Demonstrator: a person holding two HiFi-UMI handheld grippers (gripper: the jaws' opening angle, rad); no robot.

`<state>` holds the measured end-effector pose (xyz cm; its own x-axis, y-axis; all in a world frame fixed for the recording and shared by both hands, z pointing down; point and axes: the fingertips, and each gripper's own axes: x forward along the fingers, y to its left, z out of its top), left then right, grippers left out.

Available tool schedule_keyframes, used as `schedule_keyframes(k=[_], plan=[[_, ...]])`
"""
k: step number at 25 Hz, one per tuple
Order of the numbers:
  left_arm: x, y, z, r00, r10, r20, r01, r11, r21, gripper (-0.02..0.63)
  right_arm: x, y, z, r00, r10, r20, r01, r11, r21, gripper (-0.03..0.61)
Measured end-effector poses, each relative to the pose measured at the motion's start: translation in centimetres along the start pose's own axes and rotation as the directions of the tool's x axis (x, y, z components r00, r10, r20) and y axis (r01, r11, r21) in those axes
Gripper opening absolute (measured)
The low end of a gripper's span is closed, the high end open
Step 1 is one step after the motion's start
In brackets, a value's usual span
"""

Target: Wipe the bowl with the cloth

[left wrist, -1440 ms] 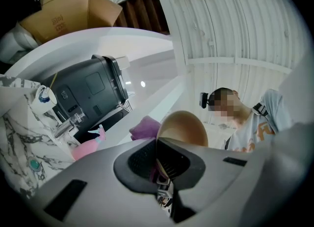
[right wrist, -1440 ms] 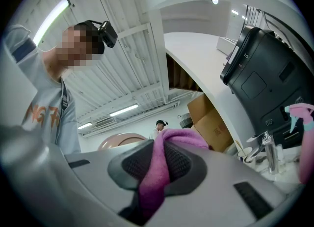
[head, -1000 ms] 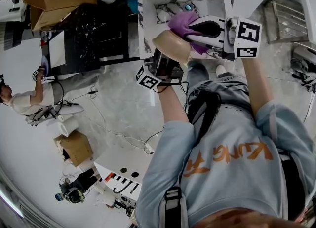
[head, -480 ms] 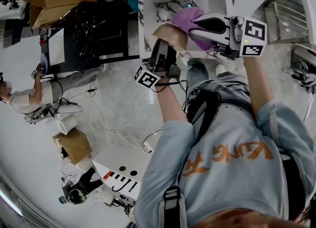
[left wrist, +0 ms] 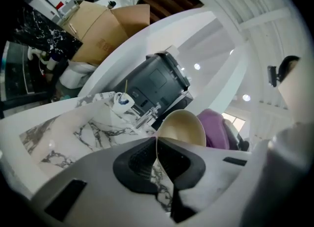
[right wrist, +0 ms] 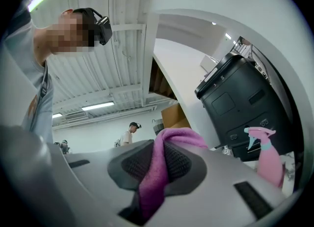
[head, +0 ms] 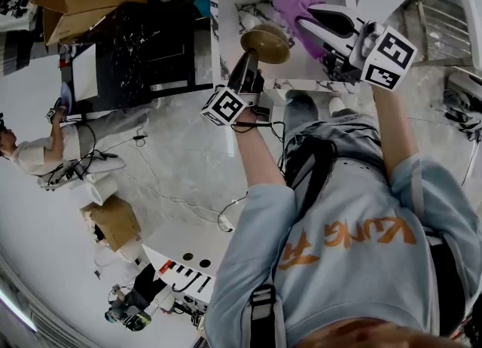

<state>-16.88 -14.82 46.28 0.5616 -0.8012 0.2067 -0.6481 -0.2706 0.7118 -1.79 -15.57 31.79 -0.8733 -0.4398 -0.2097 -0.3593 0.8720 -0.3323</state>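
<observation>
the left gripper (left wrist: pixel 157 158) is clamped on the bowl (left wrist: pixel 182 128): the thin tan rim runs straight down between its two dark pads, and the rest of the bowl stands up past the jaw tips, its hollow side facing the camera. in the head view the bowl sits right at the tip of that gripper, tilted, above the near part of the marble counter (head: pixel 232 32).

the right gripper (right wrist: pixel 155 171) is closed on the purple cloth (right wrist: pixel 158 168). a fold of it is squeezed between the pads, a bunch pokes out over the jaw tips, and a tail hangs down toward the camera.

seen from the head, the cloth hangs from the right gripper just beside the bowl, on the side away from the left gripper; whether the two touch i cannot tell. a pink spray bottle (right wrist: pixel 267 158) stands on the counter near the right gripper, with a black machine (right wrist: pixel 234 104) behind it.
</observation>
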Motion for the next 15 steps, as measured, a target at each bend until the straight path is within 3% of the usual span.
schedule_keyframes(k=[3,6,11,15], plan=[[0.7,1.5,-0.9,0.987,0.119,-0.111,-0.112,0.992,0.064,0.029,-0.3,-1.3,0.1,0.998,-0.060,0.007,0.060,0.998,-0.008,0.075],[1.6,2.4,-1.5,0.961,0.195,-0.196,-0.168,0.975,0.145,0.029,-0.7,-2.7,0.2,0.992,-0.123,0.014,0.123,0.992,-0.013,0.075],[3.6,3.2,-1.9,0.921,0.256,-0.292,-0.196,0.956,0.220,0.029,-1.5,-4.8,0.0,0.977,-0.212,0.014,0.212,0.977,-0.008,0.075],[5.3,4.2,-2.6,0.874,0.309,-0.375,-0.208,0.935,0.287,0.029,-2.3,-6.3,-0.2,0.961,-0.277,0.009,0.277,0.961,-0.006,0.075]])
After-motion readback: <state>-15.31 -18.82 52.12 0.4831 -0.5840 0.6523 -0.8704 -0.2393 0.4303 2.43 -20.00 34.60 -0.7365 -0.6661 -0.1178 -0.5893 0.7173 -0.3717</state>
